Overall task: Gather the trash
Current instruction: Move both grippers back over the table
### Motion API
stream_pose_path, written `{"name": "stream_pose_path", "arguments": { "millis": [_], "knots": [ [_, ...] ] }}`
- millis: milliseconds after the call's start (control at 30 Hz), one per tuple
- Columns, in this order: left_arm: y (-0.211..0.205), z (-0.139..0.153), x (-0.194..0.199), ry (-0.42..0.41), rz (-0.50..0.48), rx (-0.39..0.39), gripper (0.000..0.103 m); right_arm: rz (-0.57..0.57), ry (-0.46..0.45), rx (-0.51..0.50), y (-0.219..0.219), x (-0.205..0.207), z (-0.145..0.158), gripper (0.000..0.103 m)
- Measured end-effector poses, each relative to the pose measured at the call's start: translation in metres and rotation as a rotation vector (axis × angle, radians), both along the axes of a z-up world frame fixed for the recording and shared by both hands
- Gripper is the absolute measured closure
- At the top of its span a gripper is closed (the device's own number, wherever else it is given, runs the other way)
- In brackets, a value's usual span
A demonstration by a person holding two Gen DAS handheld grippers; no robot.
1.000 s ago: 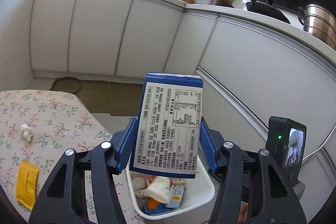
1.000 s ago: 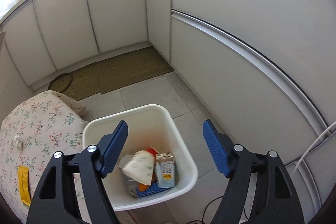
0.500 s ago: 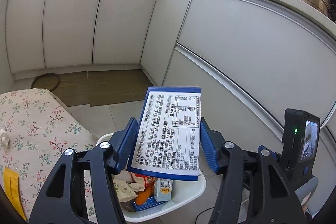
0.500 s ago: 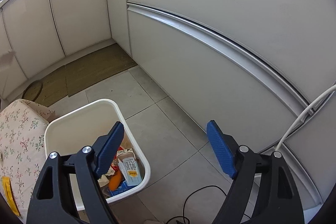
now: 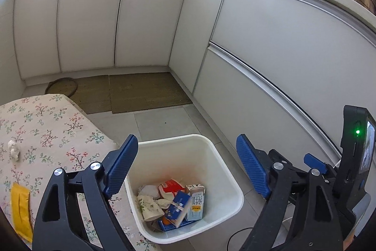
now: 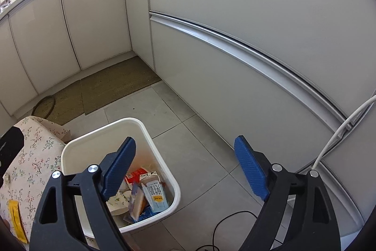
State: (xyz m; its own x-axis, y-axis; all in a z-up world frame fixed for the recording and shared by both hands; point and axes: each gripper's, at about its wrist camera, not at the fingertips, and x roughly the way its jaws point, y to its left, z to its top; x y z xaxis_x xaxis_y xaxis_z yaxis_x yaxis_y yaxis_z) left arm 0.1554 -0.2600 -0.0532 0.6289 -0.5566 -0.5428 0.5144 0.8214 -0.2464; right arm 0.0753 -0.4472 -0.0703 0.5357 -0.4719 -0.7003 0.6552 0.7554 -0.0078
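**Carton in the bin, both grippers spread wide**

While held above the white bin [image 5: 231,182], gaped wide and gripped nothing: left gripper [image 5: 185,171], blue pads far apart at 9 and 3 o'clock of the bin's mouth. Likewise spread wide and empty: right gripper [image 6: 184,171], bin [image 6: 164,157] seen under its 9 o'clock pad.

Lay tilted inside the bin, on top of the other trash: blue carton [image 5: 179,207], one corner down toward 6 o'clock. Stood just beside it at 3 o'clock, touching: small drink box [image 5: 195,201] with printed characters. Piled at 9 to 12 o'clock of the carton: crumpled floral paper [image 5: 148,204], white wad [image 5: 149,189], red packet [image 5: 170,185]. Seen again from the right wrist: drink box [image 6: 156,194], red packet [image 6: 136,174].

Sat on tiled floor, close against the flowered tablecloth [image 5: 47,131] at its 9 o'clock. Still uncollected on that cloth: small white scrap [image 5: 13,149] at far 9 o'clock, yellow wrapper [image 5: 21,211] near 8 o'clock, well apart from the bin. Showed at 2 o'clock beyond the bin: white cabinet fronts [image 5: 270,58]. Spread on the floor at 12 o'clock: woven mats [image 5: 141,91].
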Motion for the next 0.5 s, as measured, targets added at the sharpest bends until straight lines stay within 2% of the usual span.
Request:
{"name": "stream_pose_path", "arguments": {
  "millis": [200,500],
  "knots": [
    [0.033,0.0,0.008,0.06,0.085,0.003,0.015,0.047,-0.036,-0.006,0.024,0.009,0.009,0.013],
    [0.1,-0.007,0.018,0.101,0.219,0.083,0.015,0.17,-0.07,-0.012,0.085,0.03,0.019,0.01]
  ]
}}
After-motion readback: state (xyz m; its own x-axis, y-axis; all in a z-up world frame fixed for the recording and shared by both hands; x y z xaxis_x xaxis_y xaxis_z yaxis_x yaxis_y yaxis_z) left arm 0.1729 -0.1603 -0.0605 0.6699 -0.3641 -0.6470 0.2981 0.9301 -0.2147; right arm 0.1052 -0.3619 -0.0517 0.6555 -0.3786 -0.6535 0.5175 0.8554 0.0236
